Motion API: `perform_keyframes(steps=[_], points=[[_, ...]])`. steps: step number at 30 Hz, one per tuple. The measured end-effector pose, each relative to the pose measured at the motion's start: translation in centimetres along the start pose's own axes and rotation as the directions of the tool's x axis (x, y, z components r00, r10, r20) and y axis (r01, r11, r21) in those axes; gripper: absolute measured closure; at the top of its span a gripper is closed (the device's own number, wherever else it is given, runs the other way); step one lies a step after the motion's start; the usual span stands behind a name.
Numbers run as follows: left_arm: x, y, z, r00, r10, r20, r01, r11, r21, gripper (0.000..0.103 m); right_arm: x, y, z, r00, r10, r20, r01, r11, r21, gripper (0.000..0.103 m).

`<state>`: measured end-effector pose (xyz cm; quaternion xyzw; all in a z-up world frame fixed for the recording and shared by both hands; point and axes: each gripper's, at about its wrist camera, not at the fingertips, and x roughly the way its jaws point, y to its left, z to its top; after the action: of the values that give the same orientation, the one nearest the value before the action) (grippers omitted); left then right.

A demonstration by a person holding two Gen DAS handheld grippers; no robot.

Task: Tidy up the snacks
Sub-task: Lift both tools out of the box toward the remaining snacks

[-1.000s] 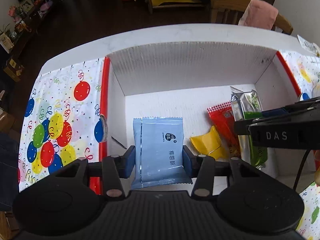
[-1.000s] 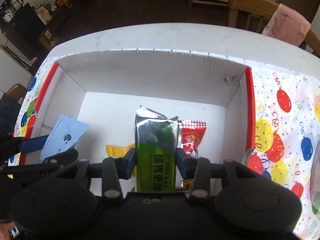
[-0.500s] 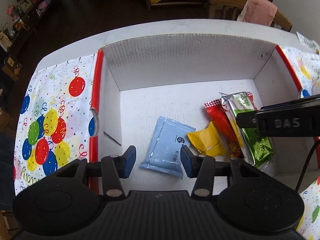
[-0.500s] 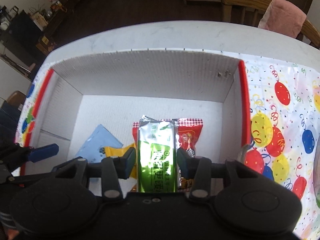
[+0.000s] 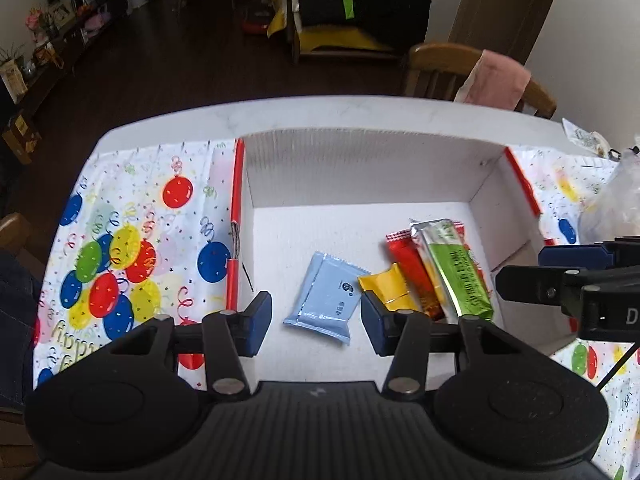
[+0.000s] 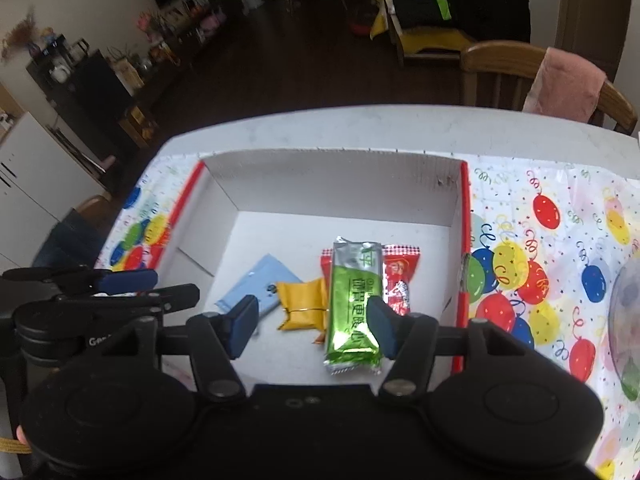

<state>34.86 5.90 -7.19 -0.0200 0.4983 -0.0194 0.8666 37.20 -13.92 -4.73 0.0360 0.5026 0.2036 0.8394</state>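
Observation:
A white cardboard box [image 5: 360,168] with red edges holds several snack packets. A light blue packet [image 5: 328,296] lies flat on the box floor, below and between the fingers of my left gripper [image 5: 316,320], which is open and apart from it. Beside it lie a yellow packet [image 5: 386,290], a red packet [image 5: 412,268] and a green packet [image 5: 460,268]. My right gripper [image 6: 312,326] hovers over the box with its jaws opening. The green packet [image 6: 352,300] rests on the floor by its right finger, free of the pads, partly over the red packet [image 6: 400,276].
A balloon-print tablecloth [image 5: 132,248] covers the white table on both sides of the box. A wooden chair [image 5: 440,68] draped with a pink cloth [image 5: 496,80] stands behind the table. A clear plastic bag [image 5: 616,196] sits at the right edge.
My left gripper let go of the blue packet and my right gripper let go of the green one; both packets now lie in the box. Both grippers have risen and pulled back.

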Motion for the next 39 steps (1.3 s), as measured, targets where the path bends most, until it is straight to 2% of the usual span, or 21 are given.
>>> perform_keyframes(steps=[7, 10, 12, 16, 18, 22, 26, 29, 39], points=[[-3.7, -0.2, -1.2, 0.998, -0.016, 0.063, 0.016, 1.0, 0.01, 0.055, -3.1, 0.6, -1.7, 0.998, 0.011, 0.06, -0.013, 0.999, 0.029, 0.04], [-5.3, -0.2, -1.7, 0.995, -0.027, 0.095, 0.025, 1.0, 0.016, 0.049, -4.2, 0.9, -2.5, 0.997, 0.011, 0.08, -0.013, 0.999, 0.03, 0.039], [-6.3, -0.1, -2.2, 0.993, -0.029, 0.114, 0.027, 0.999, 0.019, 0.047, -5.0, 1.2, -3.2, 0.995, 0.011, 0.098, -0.014, 0.999, 0.029, 0.032], [-8.1, 0.5, -3.2, 0.989, -0.044, 0.142, 0.042, 0.999, 0.018, 0.047, -6.6, 2.0, -4.4, 0.99, 0.029, 0.139, -0.033, 0.999, 0.023, 0.026], [-8.8, 0.9, -3.7, 0.987, -0.047, 0.153, 0.045, 0.999, 0.014, 0.043, -7.3, 2.4, -5.0, 0.988, 0.026, 0.154, -0.029, 0.999, 0.017, 0.018], [-10.2, 1.8, -5.1, 0.982, -0.057, 0.181, 0.057, 0.998, 0.004, 0.037, -8.6, 3.6, -6.5, 0.982, 0.033, 0.187, -0.031, 0.999, -0.016, 0.015], [-11.4, 2.5, -6.7, 0.975, -0.056, 0.216, 0.056, 0.998, 0.002, 0.028, -9.6, 4.5, -8.3, 0.974, 0.039, 0.222, -0.033, 0.999, -0.034, 0.005], [-12.0, 3.1, -7.9, 0.97, -0.058, 0.238, 0.061, 0.998, -0.005, 0.022, -9.9, 5.0, -9.4, 0.973, 0.034, 0.229, -0.024, 0.999, -0.047, 0.004], [-11.3, 4.9, -11.5, 0.977, -0.078, 0.199, 0.087, 0.996, -0.036, 0.022, -8.9, 5.6, -13.5, 0.977, 0.017, 0.212, -0.011, 1.0, -0.029, 0.0]])
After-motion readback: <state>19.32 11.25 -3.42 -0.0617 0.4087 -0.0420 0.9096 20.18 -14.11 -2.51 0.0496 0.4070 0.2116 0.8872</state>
